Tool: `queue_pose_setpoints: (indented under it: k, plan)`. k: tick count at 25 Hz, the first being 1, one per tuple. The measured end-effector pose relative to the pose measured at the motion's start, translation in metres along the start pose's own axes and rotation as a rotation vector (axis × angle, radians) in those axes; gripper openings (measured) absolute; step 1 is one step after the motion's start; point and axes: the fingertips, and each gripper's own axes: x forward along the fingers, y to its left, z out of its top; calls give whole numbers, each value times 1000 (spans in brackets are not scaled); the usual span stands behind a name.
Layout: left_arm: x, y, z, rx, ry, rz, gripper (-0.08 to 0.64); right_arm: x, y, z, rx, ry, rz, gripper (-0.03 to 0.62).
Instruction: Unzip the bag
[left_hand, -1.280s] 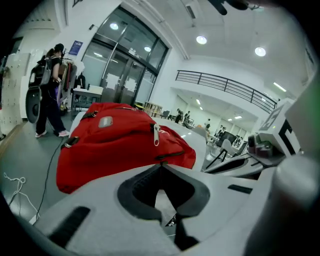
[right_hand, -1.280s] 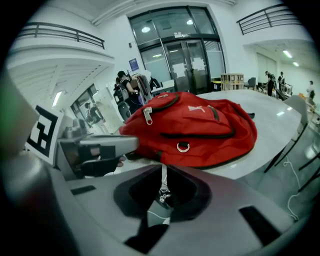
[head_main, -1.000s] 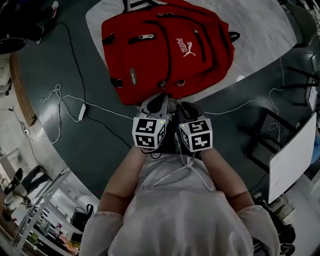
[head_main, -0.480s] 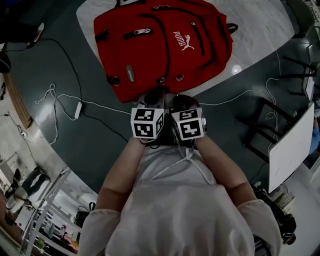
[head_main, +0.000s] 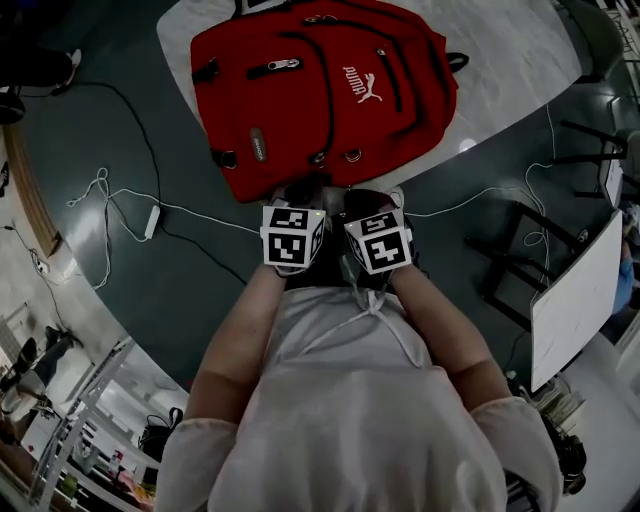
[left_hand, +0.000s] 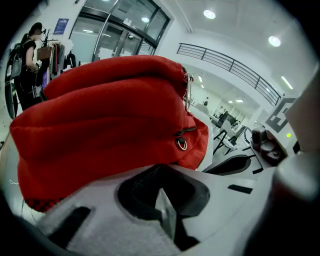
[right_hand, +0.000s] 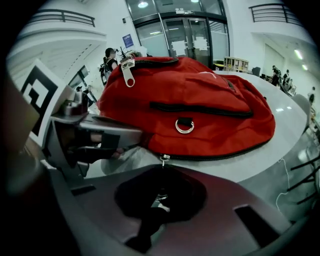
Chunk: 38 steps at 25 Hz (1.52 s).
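1. Head view: the red bag (head_main: 320, 90) lies flat on the pale table (head_main: 520, 60), at 12 o'clock from the person. Both tools sit side by side at the bag's near edge, its 6 o'clock.
2. The left gripper (head_main: 303, 192) has its jaws drawn together. In the left gripper view the bag's lower hem presses right onto the tips, so they look clenched on that fabric as an anchor.
3. The right gripper (right_hand: 162, 171) also has its jaws closed. The small metal zipper pull (right_hand: 162, 159) stands right at the tips, at 12 o'clock of the dark jaw hollow, and appears to be nipped there.
4. From the pull, the zip track (right_hand: 225, 152) curves off toward 3 o'clock along the bag's base. Its teeth are meshed along all the length that shows.
5. The silver pull (right_hand: 128, 70) of another pocket, at 11 o'clock in the right gripper view, also sits on a closed zip.
6. Progress, as I judge it: both holds seem to be taken, but no opening has been made. The whole run of the zip is left to do, with the pull drawn along the track while the left side steadies the bag.
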Motion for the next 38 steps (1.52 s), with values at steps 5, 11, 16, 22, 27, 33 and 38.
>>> queue_pose_setpoints:
  k: [5, 11, 16, 22, 27, 33, 38]
  plan:
    - [2, 2, 0, -15, 10, 26, 20, 1, -4, 0, -86, 26, 49, 28]
    - [2, 4, -1, -22, 4, 81, 20, -5, -7, 1, -160, 65, 105, 28]
    - [3, 5, -2, -28, 11, 142, 20, -9, -20, -2, -204, 91, 138, 28]
    - [3, 7, -2, -27, 1, 224, 20, -15, -38, -3, -261, 99, 152, 28]
    - [3, 7, -3, -22, 4, 266, 20, -20, -59, -3, -319, 103, 156, 28]
    - [2, 8, -3, -43, 4, 313, 20, -24, -79, -5, -347, 131, 180, 28]
    - [2, 10, -4, -41, 5, 353, 20, -28, -102, -4, -357, 137, 181, 27]
